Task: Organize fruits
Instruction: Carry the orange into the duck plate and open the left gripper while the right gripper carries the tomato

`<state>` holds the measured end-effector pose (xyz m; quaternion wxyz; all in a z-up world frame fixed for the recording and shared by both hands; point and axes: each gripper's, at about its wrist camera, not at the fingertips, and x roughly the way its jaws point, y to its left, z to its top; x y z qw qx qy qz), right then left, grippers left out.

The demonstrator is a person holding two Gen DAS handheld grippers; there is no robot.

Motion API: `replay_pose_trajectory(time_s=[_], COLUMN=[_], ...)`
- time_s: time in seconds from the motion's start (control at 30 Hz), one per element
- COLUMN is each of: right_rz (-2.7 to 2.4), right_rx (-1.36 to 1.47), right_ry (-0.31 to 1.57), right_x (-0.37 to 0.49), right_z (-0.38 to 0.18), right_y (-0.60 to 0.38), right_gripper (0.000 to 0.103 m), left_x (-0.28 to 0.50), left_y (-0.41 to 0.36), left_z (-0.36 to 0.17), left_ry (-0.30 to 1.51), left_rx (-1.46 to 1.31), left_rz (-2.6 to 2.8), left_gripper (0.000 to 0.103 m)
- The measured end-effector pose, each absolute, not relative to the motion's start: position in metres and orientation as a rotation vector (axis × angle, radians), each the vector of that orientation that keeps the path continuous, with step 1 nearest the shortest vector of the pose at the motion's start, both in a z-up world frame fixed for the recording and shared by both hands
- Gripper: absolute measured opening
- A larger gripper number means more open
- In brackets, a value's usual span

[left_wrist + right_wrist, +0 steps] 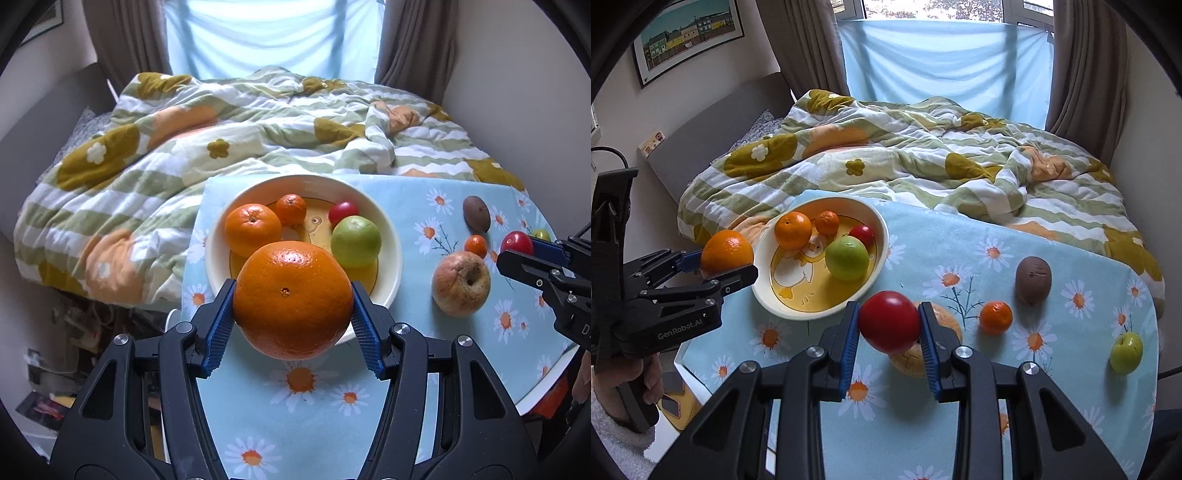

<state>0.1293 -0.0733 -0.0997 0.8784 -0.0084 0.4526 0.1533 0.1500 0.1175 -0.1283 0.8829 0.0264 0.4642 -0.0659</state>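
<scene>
The left gripper (293,314) clamps a big orange (293,300) between its blue pads, held in the air at the near rim of the bowl (391,229); the orange is round, with no long axis, and its stem dimple faces the left wrist camera. The right gripper (888,328) grips a red fruit (889,321) above the table (942,258), hiding much of a blotchy apple (945,317) behind it. In the bowl lie two mandarins (253,229), a small red fruit (341,211) and a green apple (355,242). On the cloth sit a tiny mandarin (996,317), a brown kiwi-like fruit (1032,280), its long axis about upright in the picture, and a small green apple (1126,352). A rumpled quilt (905,155) lies beyond.
</scene>
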Motion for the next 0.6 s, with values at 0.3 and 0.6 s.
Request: replay_pose_trajectory(time_s=[0.3,0.6], right_rz=[0.272,0.216], right_rx=[0.009,0.035], right_ry=[0.99,1.014], right_x=[0.159,0.174], right_z=[-0.117,-0.127], right_y=[-0.043,-0.034], right_gripper=[0.029,0.029], left_x=[0.189,0.208], left_y=[0.133,0.141], left_z=[-0.167,-0.193], left_ry=[1.021,1.08], left_rx=[0.129,0.123], left_rz=[-0.218,-0.291], left_gripper=[0.065,0.066])
